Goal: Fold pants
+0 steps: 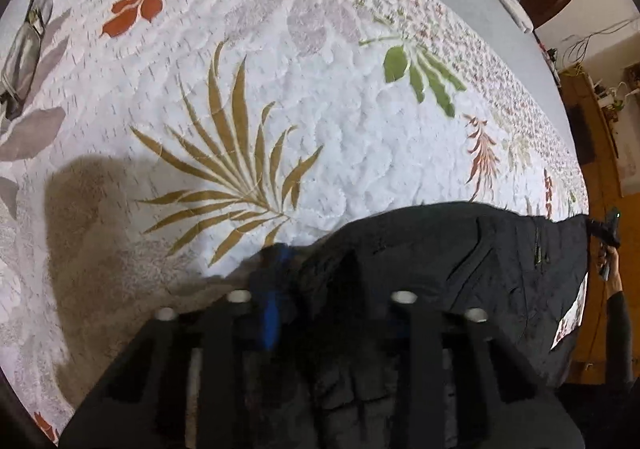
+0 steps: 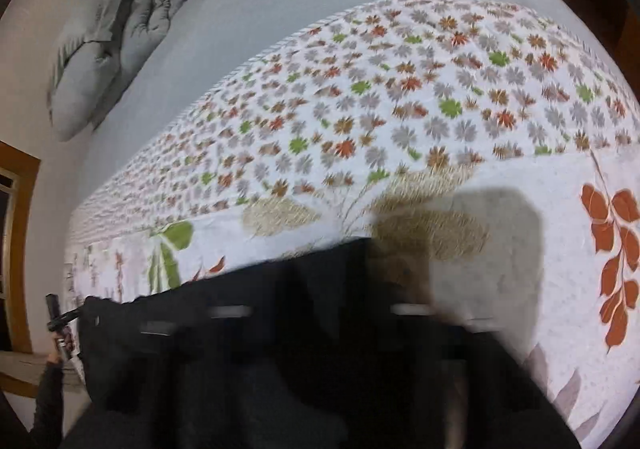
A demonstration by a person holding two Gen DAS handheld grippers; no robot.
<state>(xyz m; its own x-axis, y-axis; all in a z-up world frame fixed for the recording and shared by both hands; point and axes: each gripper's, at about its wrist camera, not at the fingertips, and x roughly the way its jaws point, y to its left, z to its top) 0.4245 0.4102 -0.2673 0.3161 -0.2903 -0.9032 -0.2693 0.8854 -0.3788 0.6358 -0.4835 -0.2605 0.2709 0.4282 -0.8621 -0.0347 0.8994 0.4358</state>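
Only the right wrist view shows grey pillows (image 2: pixel 92 61).

Pants (image 1: pixel 460 249): black matt cloth, creased. Quilt (image 1: pixel 320 121) beneath pants: puckered, stitched cotton-like cloth, leaf-printed, matt.

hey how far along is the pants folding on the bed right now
Done: the black pants are spread across the floral quilt. In hand: the left gripper and the right gripper each appear shut on the fabric's edge. Left: no finished fold shows yet, so the folding itself remains.
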